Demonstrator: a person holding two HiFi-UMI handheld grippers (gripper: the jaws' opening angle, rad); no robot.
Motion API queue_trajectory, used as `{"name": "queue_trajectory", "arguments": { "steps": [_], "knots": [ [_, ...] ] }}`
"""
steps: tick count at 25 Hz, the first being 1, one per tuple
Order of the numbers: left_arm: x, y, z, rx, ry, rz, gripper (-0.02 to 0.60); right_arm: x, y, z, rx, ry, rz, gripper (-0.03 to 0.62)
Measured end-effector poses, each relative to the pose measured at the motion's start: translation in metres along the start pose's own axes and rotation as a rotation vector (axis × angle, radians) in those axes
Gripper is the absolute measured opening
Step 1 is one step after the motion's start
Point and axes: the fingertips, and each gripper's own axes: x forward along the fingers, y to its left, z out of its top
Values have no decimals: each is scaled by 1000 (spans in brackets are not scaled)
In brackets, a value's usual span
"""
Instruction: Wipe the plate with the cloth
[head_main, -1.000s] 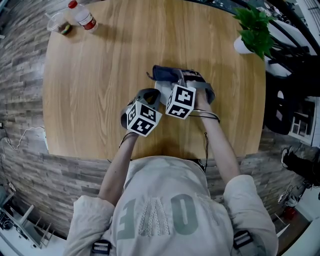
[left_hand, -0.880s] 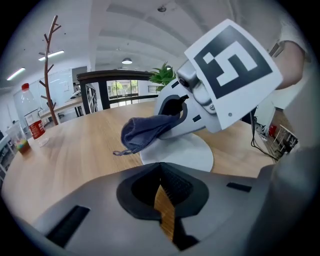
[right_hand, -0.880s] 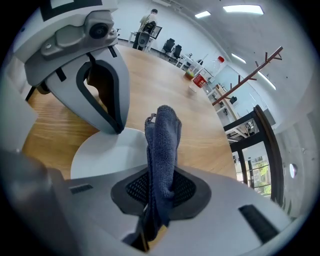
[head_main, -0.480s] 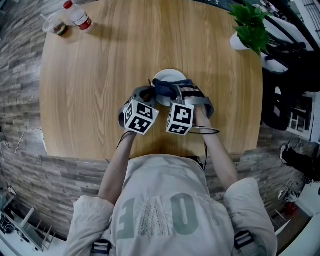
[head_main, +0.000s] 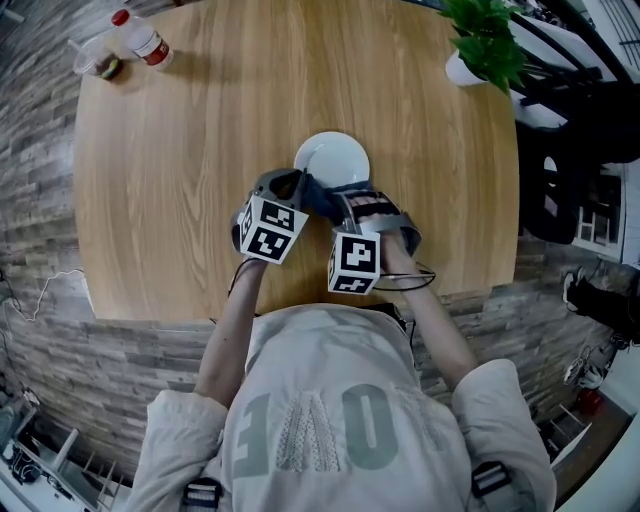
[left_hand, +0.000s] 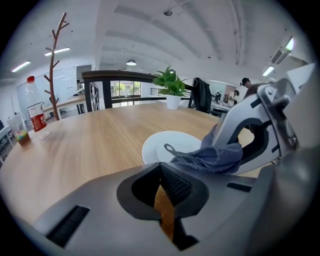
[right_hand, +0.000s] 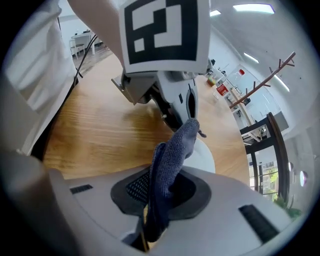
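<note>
The right gripper (right_hand: 159, 200) is clamped on the blue cloth (right_hand: 172, 150), which hangs at the near edge of the white plate (head_main: 335, 150). The left gripper (left_hand: 167, 200) sits just beside the plate, jaws together with nothing between them. A cup (head_main: 98, 62) at the far corner of the table (head_main: 180, 180) holds something colourful.

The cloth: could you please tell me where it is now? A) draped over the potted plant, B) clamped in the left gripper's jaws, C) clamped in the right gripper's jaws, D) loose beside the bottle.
C: the right gripper has its jaws pinched on the cloth, while the left gripper is shut on nothing.
</note>
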Motion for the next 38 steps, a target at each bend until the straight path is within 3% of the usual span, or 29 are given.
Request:
{"name": "queue_trajectory", "arguments": {
  "steps": [11,17,21,26,38],
  "knots": [
    [1,-6,0,10,2,-17,6,-17,27,-3,15,-26,21,61],
    [2,-8,1,10,-2,-24,6,-23,-45,-42,174,-2,-119,61],
    [2,-8,-1,5,-4,-22,6,-8,-97,-61,177,55,-202,61],
    [2,-9,0,5,-5,-19,6,16,-124,-61,159,79,-229,61],
    [2,-8,1,-6,-14,-4,6,18,-87,-63,186,71,-172,61]
  ]
}}
